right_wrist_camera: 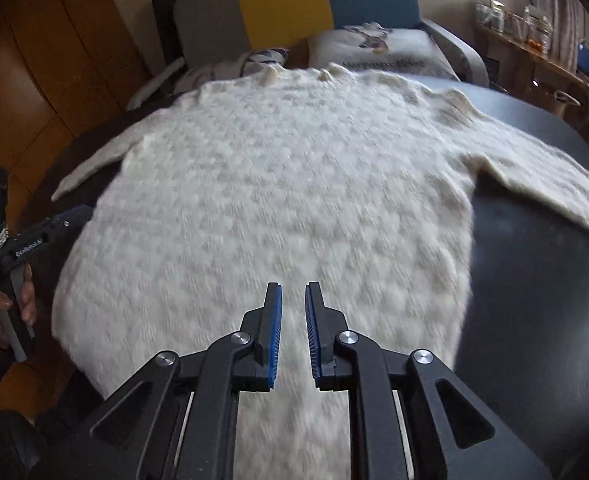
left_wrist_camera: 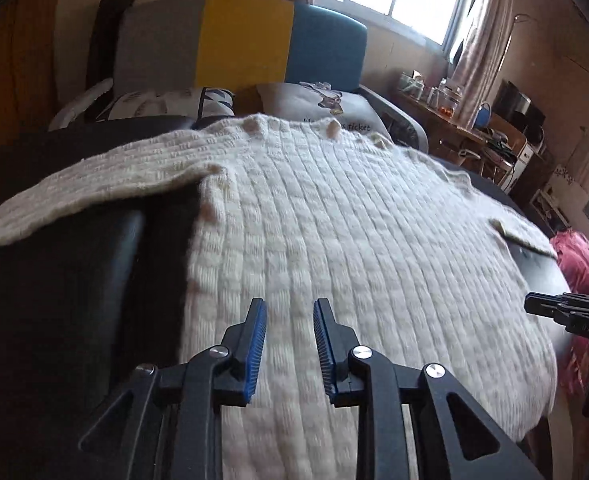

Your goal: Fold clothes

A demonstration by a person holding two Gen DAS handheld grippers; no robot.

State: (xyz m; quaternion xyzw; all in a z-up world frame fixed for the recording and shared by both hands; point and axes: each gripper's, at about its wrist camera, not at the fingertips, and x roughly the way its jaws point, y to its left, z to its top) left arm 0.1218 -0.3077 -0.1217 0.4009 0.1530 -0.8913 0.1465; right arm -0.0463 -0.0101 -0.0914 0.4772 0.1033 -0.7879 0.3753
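My left claw [left_wrist_camera: 289,308] and my right claw [right_wrist_camera: 293,292] both hang with their blue fingers a little apart and nothing between them, just over the near bottom edge of the fluffy cream knitted sweater [left_wrist_camera: 334,220], which lies spread flat on the dark round table [right_wrist_camera: 534,280].

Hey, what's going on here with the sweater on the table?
A person is folding clothes with a handheld gripper in each hand. A cream knitted sweater lies spread flat on a dark table, both sleeves out to the sides, not yet folded. The left gripper and right gripper hover over the sweater's lower part. Both have a gap between their fingers, the right one narrower, and neither holds any fabric. Cushions and a sofa sit behind the table.
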